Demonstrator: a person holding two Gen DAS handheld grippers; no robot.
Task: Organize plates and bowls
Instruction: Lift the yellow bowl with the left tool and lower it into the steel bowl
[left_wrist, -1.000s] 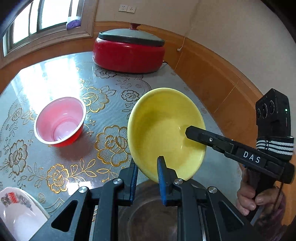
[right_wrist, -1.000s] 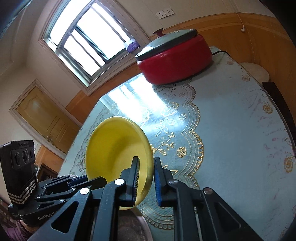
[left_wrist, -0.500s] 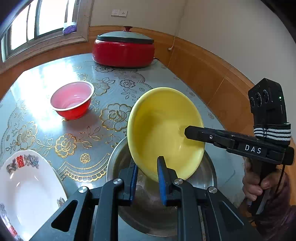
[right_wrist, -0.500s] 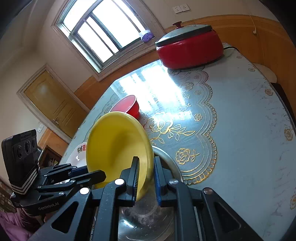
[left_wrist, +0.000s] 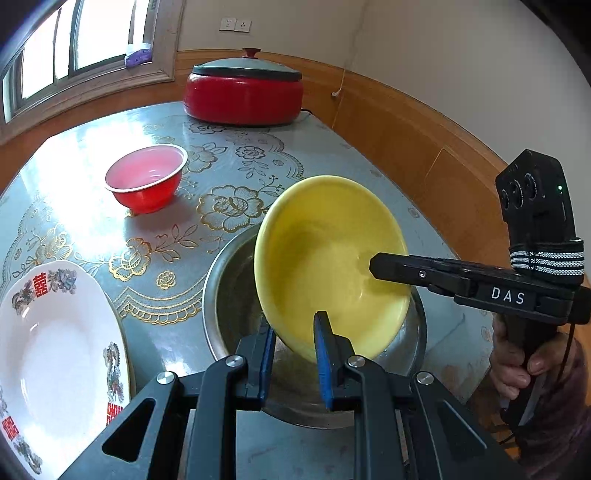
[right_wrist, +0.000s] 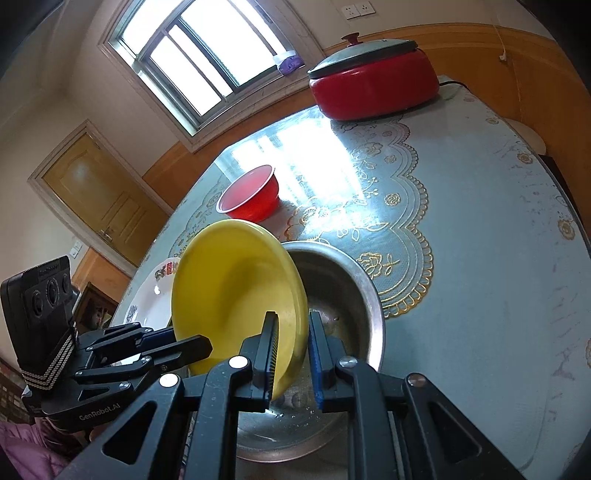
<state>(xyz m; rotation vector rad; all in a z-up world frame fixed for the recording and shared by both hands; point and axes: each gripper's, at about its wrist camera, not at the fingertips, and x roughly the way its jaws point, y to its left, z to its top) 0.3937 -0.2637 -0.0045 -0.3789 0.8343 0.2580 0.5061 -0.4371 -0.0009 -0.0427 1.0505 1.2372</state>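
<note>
Left wrist view: both my grippers, left (left_wrist: 291, 360) and right (right_wrist: 291, 350), are clamped on the yellow bowl's (left_wrist: 332, 266) rim, tilted over the steel bowl (left_wrist: 229, 288). Nesting looks underway; red bowl (left_wrist: 146, 177) and white plate (left_wrist: 55, 350) sit unsorted on the tabletop (left_wrist: 332, 155).

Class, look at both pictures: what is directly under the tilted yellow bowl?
A steel bowl sits on the table under the yellow bowl, which both grippers hold tilted above it. Its wet bottom shows a few droplets; the part behind the yellow bowl is hidden.
</note>
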